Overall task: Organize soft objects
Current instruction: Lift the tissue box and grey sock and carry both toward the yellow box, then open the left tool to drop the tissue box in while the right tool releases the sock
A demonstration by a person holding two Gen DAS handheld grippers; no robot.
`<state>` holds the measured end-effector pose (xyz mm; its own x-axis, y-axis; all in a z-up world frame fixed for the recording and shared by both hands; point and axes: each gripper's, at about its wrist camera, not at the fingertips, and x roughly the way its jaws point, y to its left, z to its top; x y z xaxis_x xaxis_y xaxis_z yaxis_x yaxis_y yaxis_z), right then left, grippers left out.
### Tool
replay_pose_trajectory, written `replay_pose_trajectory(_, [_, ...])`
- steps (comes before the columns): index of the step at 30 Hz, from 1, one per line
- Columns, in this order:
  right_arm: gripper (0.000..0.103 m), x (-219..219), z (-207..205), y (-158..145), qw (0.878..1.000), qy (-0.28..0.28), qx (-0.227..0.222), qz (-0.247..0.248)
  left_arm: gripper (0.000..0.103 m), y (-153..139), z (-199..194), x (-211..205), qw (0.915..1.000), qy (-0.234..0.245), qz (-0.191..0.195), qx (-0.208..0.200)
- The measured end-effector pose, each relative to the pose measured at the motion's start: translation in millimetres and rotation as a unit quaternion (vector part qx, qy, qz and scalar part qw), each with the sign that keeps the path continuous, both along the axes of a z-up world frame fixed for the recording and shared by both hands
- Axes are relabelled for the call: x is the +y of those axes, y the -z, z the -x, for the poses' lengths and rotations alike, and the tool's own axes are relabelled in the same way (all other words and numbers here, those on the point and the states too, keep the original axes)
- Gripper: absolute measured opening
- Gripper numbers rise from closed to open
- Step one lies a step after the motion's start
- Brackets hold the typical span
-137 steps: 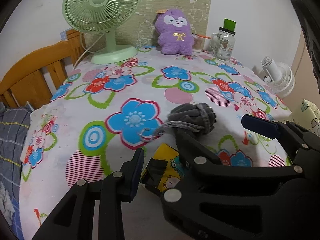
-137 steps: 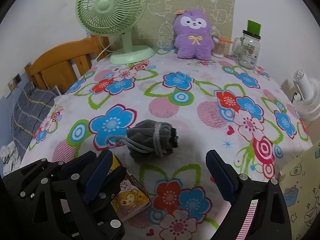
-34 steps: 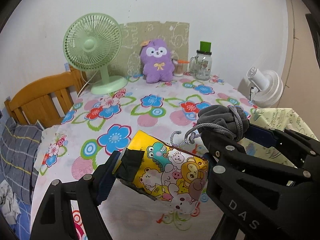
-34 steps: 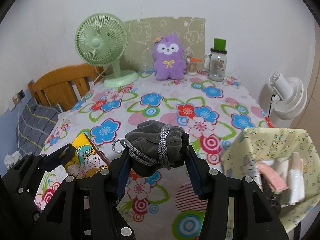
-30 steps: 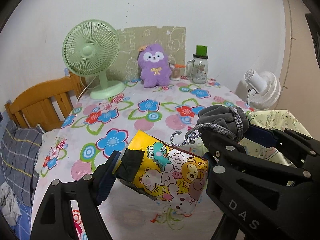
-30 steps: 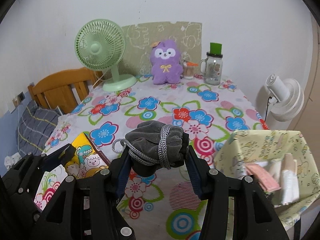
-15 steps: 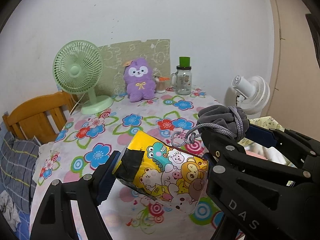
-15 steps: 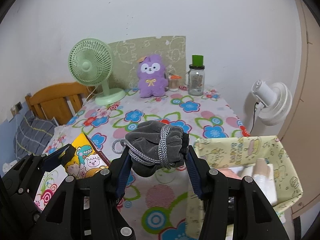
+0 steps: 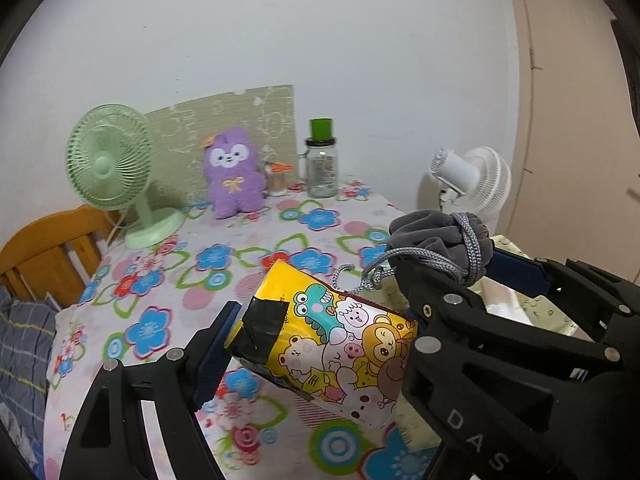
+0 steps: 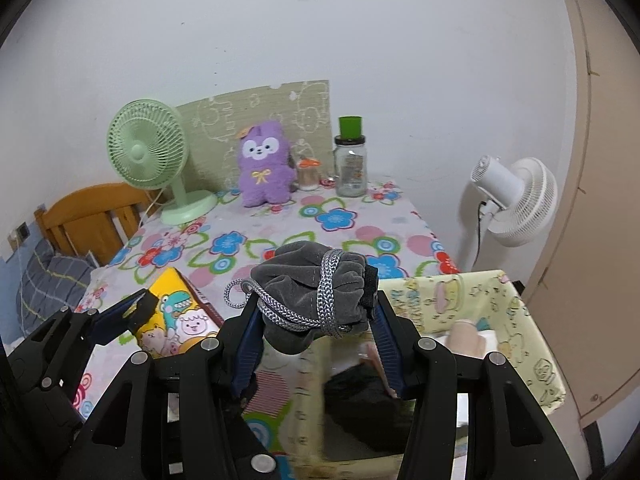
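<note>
Grey velvet bunches between the blue pads of our right claw (image 10: 316,330), which is clamped about halfway on the drawstring pouch (image 10: 310,300) and holds it in the air, over the near rim of the pale yellow fabric bin (image 10: 516,320). Our left claw (image 9: 320,344) stands wider, pinching the yellow cartoon-animal packet (image 9: 340,340) by its two ends, above the floral tabletop (image 9: 224,280).

We judge the loose grey cord (image 9: 372,276) the main risk: it dangles off the pouch just beside the packet and the left claw, so it could snag there as the hands part, dragging the pouch off line. The packet looks slick and is gripped only at its ends; a tilt could let it slide out onto the tabletop. Releasing the pouch too early would land it on the bin's soft rim, which may fold and spill it outside.

Inside the bin we see a dark bundle low down, a pinkish piece and some white items; what they are we cannot tell.
</note>
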<state>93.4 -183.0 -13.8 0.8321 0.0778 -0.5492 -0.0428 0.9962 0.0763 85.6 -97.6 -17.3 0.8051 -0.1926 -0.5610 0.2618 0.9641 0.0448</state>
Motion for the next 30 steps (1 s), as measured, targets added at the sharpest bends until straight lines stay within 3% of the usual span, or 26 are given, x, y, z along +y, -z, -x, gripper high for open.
replay_pose_trajectory(22, [0.055, -80.3, -12.6, 26.5, 0.998, 0.054, 0.027, -0.02, 0.085, 23.8, -18.3, -81.4, 0.9958, 0.083, -0.013, 0.037])
replay_pose_trajectory(30, [0.055, -92.5, -18.9, 38.1, 0.997, 0.05, 0.043, -0.037, 0.092, 30.7, -23.5, -91.0, 0.9955, 0.078, -0.033, 0.044])
